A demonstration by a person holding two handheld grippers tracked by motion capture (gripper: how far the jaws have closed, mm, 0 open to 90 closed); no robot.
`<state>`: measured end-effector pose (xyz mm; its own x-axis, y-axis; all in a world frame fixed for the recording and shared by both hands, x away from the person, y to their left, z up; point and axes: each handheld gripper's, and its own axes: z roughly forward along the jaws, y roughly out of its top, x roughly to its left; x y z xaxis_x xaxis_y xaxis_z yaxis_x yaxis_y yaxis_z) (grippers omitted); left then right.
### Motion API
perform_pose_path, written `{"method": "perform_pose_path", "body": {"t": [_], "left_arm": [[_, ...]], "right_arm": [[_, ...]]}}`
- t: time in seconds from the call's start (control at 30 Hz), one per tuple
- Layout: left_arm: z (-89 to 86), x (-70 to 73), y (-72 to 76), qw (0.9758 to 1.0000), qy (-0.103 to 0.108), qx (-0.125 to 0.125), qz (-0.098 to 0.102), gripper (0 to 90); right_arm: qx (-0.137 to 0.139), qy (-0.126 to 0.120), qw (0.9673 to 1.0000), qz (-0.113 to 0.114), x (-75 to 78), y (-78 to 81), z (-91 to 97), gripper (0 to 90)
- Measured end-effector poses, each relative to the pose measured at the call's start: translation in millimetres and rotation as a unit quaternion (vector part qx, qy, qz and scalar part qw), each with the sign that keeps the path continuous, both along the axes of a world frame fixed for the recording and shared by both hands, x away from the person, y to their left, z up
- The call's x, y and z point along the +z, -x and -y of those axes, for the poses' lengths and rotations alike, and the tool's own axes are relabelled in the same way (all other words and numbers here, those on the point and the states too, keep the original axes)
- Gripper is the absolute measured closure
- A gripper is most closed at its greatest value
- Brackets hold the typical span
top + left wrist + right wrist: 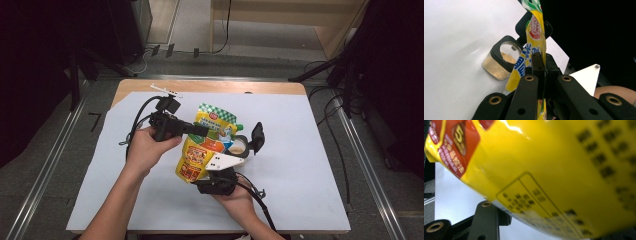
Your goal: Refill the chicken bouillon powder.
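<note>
A yellow pouch [202, 150] with a green-and-white checked top hangs tilted over the middle of the table. My left gripper [202, 131] comes in from the left and is shut on the pouch's [535, 30] upper part, its pads pinching the thin edge. Just right of the pouch stands a small clear jar [237, 146] of tan powder, its black flip lid [257, 137] standing open. My right gripper [227, 159] sits below the pouch's bottom, beside the jar. In the right gripper view the pouch's broad yellow face [549, 170] lies across the jaws; one jaw shows well off to the left, the other is hidden.
A white sheet [300, 165] covers the wooden table [200, 86]. Black cables trail from both grippers across the sheet. Tripod legs [320, 67] and loose cables lie on the floor around the table. The jar [499, 62] stands close under the hanging pouch.
</note>
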<state>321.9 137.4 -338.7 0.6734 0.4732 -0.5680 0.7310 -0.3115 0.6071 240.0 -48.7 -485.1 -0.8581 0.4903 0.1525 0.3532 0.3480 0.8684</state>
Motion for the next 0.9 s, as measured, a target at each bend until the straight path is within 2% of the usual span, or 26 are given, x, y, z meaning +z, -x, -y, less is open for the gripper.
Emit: {"method": "perform_pose_path", "body": {"t": [0.17, 0.47, 0.63, 0.83, 0.9], "left_arm": [[-5.1, 4.7, 0.9, 0.9999, 0.017, -0.003, 0.002, 90.0], [-13.0, 9.7, 1.6, 0.9997, 0.019, 0.005, 0.016, 90.0], [-22.2, 10.9, -0.3, 0.9993, 0.026, 0.021, 0.019, 90.0], [-36.0, 8.4, -5.3, 0.9983, 0.014, 0.051, 0.026, 90.0], [-41.7, 5.5, -8.5, 0.9978, 0.017, 0.059, 0.024, 90.0]], "right_arm": [[-0.004, 0.000, 1.0000, 0.003, 0.2, -0.8, 1.8, 46.3], [-0.011, -0.002, 0.9999, -0.003, 1.2, -2.8, 6.1, 46.1], [-0.011, -0.005, 0.9999, -0.005, 1.7, -3.1, 7.5, 46.3], [-0.006, 0.000, 0.9999, -0.013, 1.1, -4.0, 8.0, 47.5], [-0.005, 0.003, 0.9999, -0.011, 1.4, -3.6, 7.6, 47.5]]}}
